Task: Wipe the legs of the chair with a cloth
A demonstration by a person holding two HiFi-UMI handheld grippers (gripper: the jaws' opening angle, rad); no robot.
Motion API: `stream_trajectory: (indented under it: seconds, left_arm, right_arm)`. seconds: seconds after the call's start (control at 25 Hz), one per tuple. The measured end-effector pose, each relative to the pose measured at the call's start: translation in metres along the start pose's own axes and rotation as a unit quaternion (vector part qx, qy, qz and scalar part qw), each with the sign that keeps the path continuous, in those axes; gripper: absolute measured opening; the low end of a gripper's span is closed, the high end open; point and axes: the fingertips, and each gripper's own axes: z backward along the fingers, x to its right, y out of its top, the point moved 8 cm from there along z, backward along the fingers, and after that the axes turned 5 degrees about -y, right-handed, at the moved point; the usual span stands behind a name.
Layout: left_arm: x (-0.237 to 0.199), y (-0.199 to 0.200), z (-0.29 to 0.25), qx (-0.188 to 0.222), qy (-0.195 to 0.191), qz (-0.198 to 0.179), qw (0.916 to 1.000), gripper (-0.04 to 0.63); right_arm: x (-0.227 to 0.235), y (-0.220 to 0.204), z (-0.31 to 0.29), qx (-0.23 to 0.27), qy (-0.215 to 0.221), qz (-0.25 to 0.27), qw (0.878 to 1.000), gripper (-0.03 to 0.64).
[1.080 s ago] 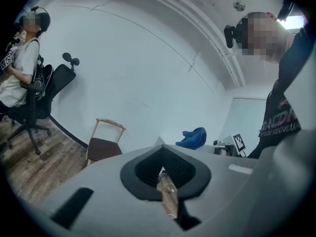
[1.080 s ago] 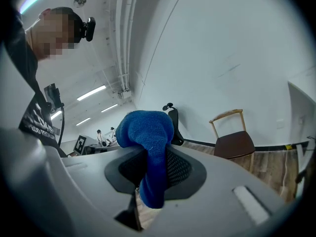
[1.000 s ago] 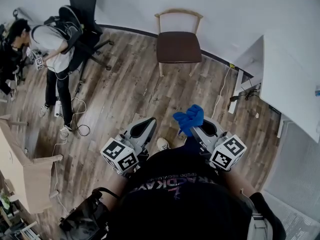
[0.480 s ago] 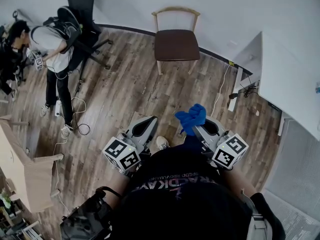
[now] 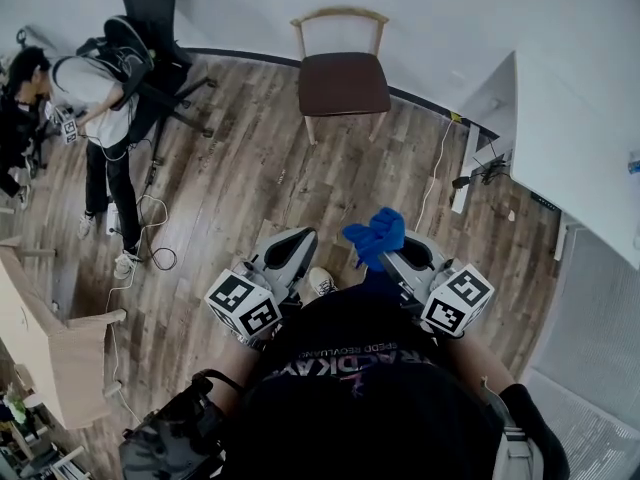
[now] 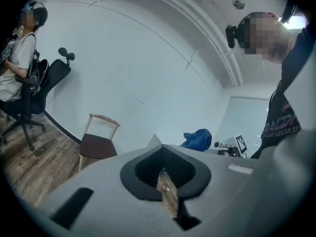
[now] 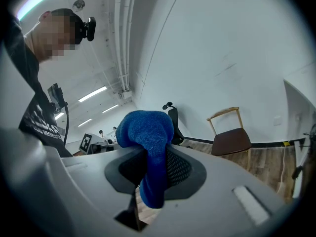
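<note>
- Sliding up and to the left in the head view, the chair (image 5: pixel 343 80) is showing that we are turning a little, while both grippers are keeping their place close in front of us.
- We are gripping the blue cloth (image 5: pixel 375 236) in the right gripper (image 5: pixel 396 255). Its jaws are clamped on the cloth's middle, and a loose bunch is standing out past the tips.
- We are holding the left gripper (image 5: pixel 291 245) empty, jaws pressed together.
- The chair is standing far off by the wall, well apart from the cloth, so we judge that we are only approaching.
- For good wiping we should be getting low, wrapping the loose bunch round one wooden leg (image 5: pixel 308 129) and running down its length.
- We are seeing only one container, a dark bag (image 5: pixel 165 438) at near left, and we cannot tell what it holds.
</note>
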Motion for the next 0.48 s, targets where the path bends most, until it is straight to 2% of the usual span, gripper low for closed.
stream_trajectory:
  seconds: [0.48]
  left_arm:
    - [0.0006, -0.0003, -0.0062, -0.006, -0.008, 0.001, 0.9999, 0.005]
  right_arm:
    - [0.0025, -0.0004, 0.0023, 0.006, -0.007, -0.003, 1.000, 0.087]
